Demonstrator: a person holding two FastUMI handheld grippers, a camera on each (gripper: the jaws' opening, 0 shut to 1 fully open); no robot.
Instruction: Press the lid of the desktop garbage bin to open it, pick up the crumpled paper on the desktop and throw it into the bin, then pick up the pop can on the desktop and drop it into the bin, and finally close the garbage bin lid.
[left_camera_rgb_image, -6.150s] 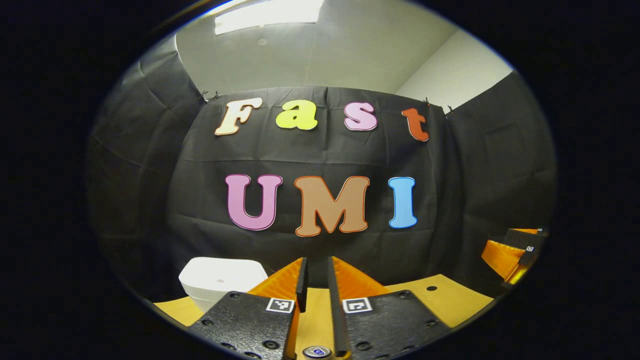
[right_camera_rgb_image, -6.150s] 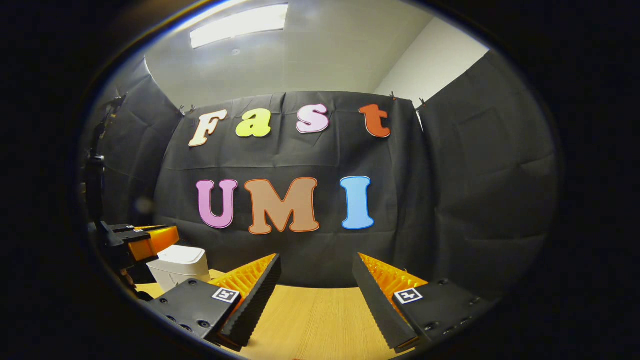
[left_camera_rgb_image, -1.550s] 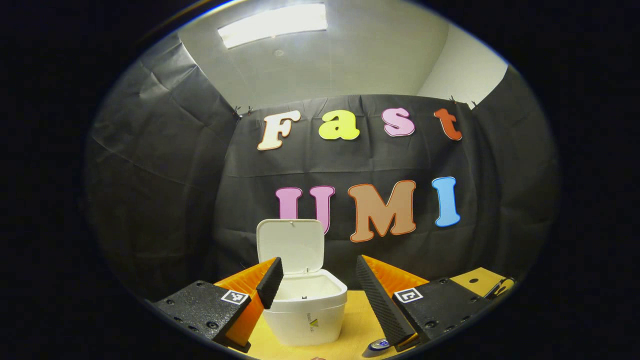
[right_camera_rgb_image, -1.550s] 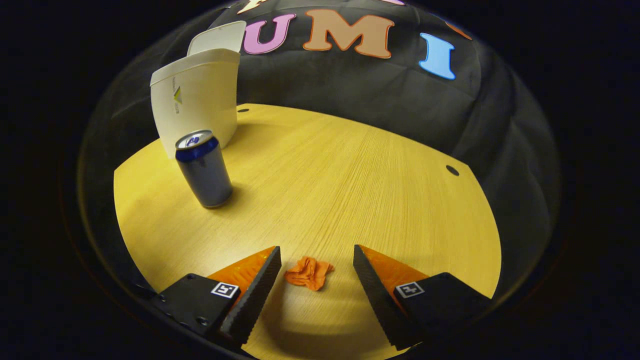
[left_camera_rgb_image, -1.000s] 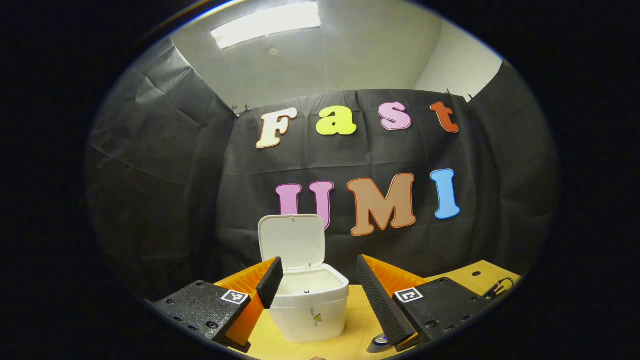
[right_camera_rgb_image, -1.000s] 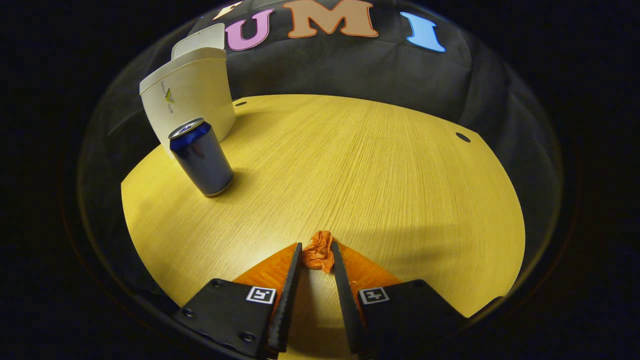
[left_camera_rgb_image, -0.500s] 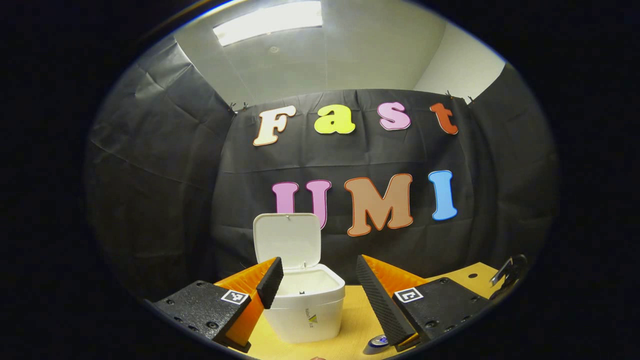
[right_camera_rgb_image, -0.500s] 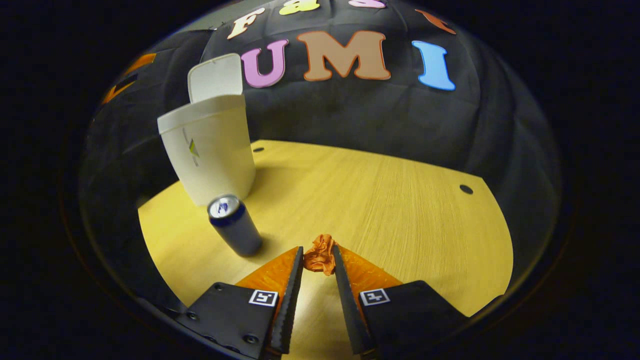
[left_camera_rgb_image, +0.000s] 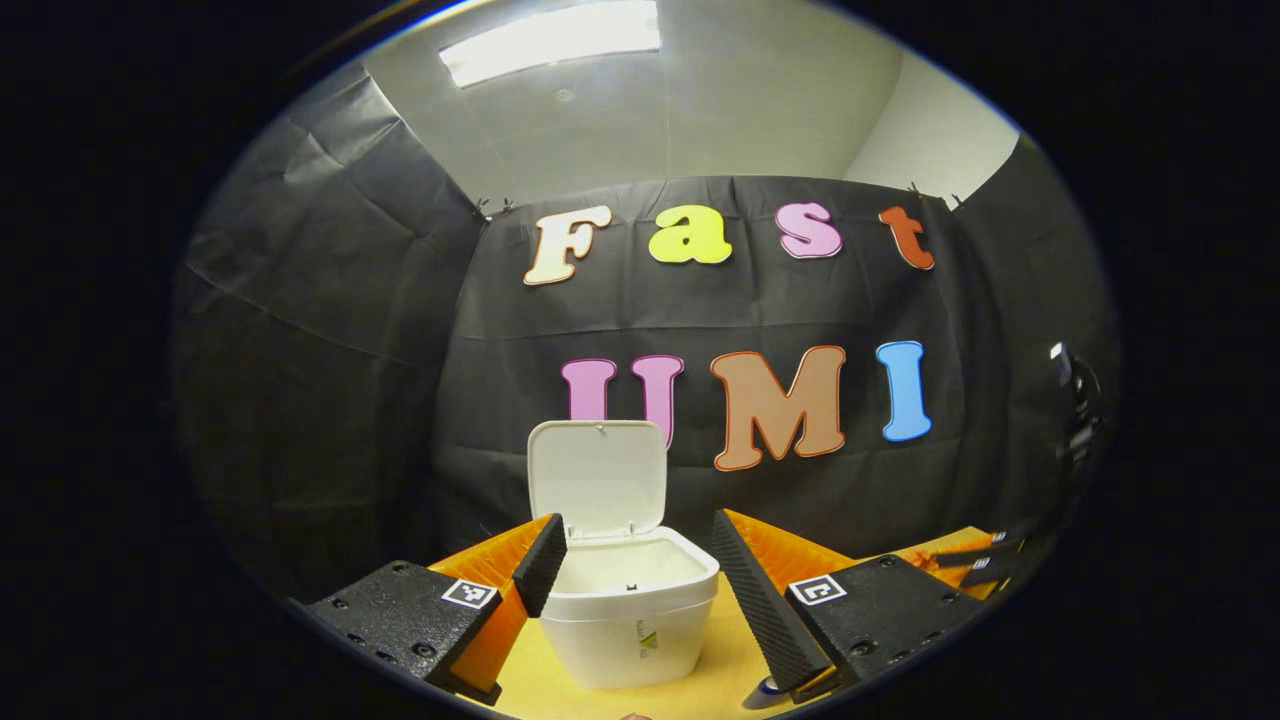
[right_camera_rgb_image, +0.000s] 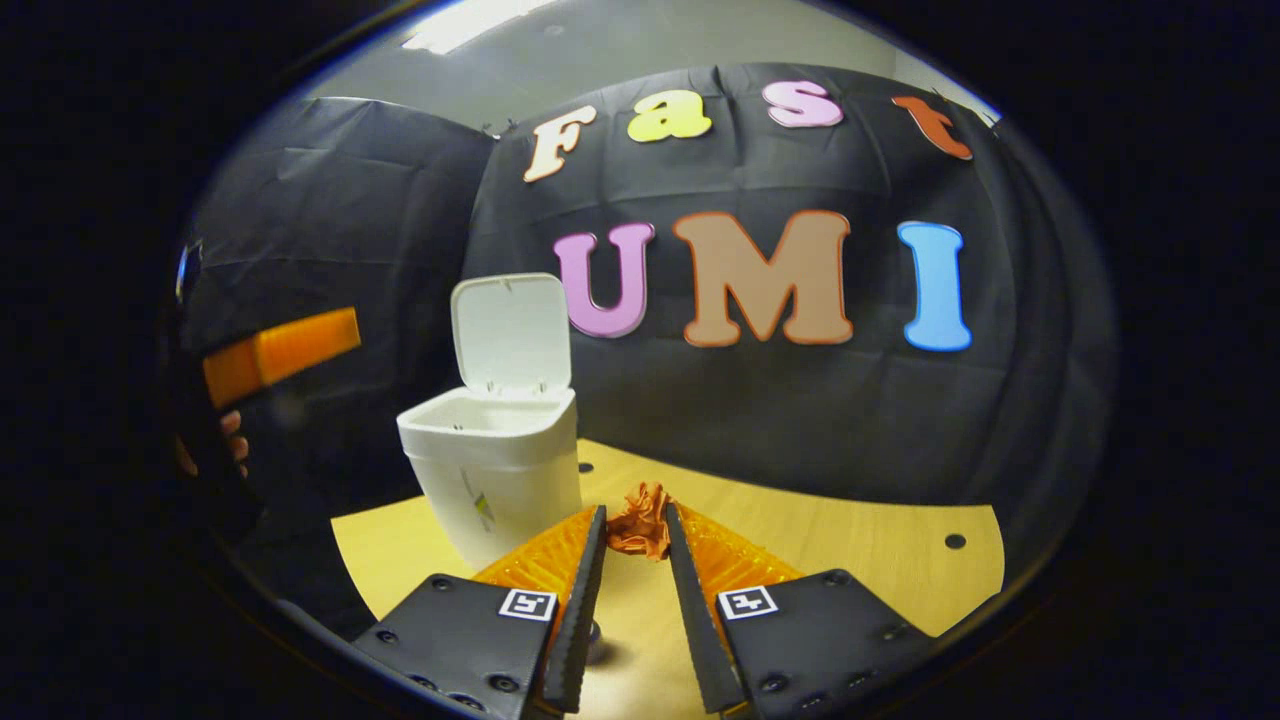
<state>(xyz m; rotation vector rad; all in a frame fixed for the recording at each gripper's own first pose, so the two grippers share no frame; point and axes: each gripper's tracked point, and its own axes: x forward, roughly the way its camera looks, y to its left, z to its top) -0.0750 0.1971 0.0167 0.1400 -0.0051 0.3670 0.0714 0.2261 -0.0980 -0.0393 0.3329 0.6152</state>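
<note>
The white bin stands on the wooden table with its lid up, just beyond my open left gripper, which holds nothing. The pop can's top peeks out by that gripper's right finger. In the right gripper view, my right gripper is shut on the crumpled orange paper, held above the table to the right of the bin and below its rim. The lid stands upright behind the opening.
The table has small holes near its far edge. The left gripper and the hand holding it hover left of the bin. The right gripper sits low at the far right in the left gripper view.
My right gripper shut on the orange paper, lifted it off the table and carried it toward the bin. The left gripper stayed open and barely shifted.
</note>
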